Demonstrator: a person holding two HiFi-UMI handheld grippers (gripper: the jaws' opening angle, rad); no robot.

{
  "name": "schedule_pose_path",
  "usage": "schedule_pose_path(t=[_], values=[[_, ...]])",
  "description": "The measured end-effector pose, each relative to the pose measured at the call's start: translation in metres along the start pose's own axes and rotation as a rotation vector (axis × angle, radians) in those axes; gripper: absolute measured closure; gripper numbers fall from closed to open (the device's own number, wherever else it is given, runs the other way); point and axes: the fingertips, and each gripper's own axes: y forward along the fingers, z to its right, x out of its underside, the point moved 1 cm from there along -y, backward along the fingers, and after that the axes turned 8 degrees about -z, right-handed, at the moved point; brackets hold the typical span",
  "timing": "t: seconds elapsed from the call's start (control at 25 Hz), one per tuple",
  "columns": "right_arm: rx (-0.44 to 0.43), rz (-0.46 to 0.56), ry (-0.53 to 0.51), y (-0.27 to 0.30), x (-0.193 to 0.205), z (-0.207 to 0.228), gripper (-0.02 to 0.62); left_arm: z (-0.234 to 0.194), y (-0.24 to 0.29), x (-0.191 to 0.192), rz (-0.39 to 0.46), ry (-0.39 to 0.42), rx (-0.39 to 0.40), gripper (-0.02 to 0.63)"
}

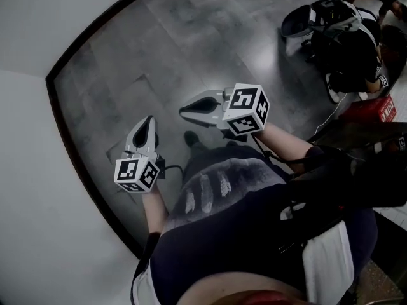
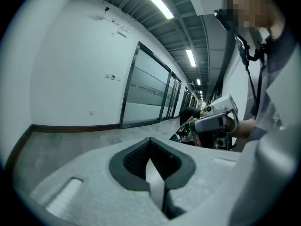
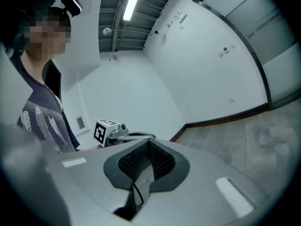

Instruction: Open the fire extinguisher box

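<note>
Close below, the person's left hand-held gripper [image 1: 150,121] and right hand-held gripper [image 1: 184,112] are both pressed together, empty, above grey floor [image 1: 191,37].

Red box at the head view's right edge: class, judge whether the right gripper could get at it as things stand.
Probably not. The right gripper points away from the red box, towards the wall; the box lies behind it, so a turn seems needed first.
</note>
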Motion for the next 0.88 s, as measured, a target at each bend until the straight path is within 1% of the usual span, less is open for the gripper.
schedule_pose_path(t=[0.24,0.4,0.56,0.68,0.88], values=[[0.017,0.020,0.010,0.047,-0.042,0.015,0.597,-0.055,0.011,-0.032,0.025,0.033,0.079,0.607],[0.027,0.029,0.021,0.078,-0.066,0.029,0.597,-0.097,0.018,-0.043,0.014,0.032,0.103,0.607],[0.049,0.022,0.036,0.099,-0.086,0.047,0.597,-0.129,0.030,-0.054,0.002,0.026,0.139,0.607],[0.056,0.027,0.044,0.104,-0.098,0.051,0.597,-0.137,0.034,-0.064,-0.007,0.026,0.156,0.607],[0.054,0.023,0.053,0.101,-0.099,0.069,0.597,-0.135,0.053,-0.064,-0.013,0.018,0.179,0.607]])
